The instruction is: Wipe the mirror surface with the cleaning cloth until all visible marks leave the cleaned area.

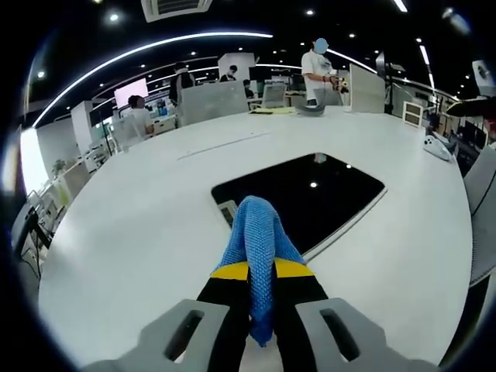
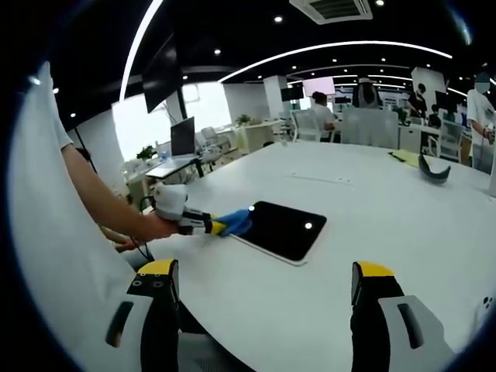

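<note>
— Nearest the lens in the left gripper view?

— Left gripper (image 1: 261, 298), jaws pinched together on a blue cleaning cloth (image 1: 256, 248). Cloth bunches up past the yellow tips and hangs down between the jaws.

— Where's the cloth relative to the mirror?

— Its front fold sits over the mirror (image 1: 310, 194) at the near edge. Whether it presses the glass, cannot tell. Mirror is a dark rounded rectangle lying flat on the white table (image 1: 139, 232), reflecting ceiling lights.

— Right gripper view?

— Right gripper (image 2: 263, 287) with jaws spread wide, nothing between them, held over the table short of the mirror. Beyond it a person's hand (image 2: 159, 226) holds the left gripper, with the cloth at the mirror's left corner.

— Anything else?

— People stand and sit at desks beyond the mirror's far side.
</note>
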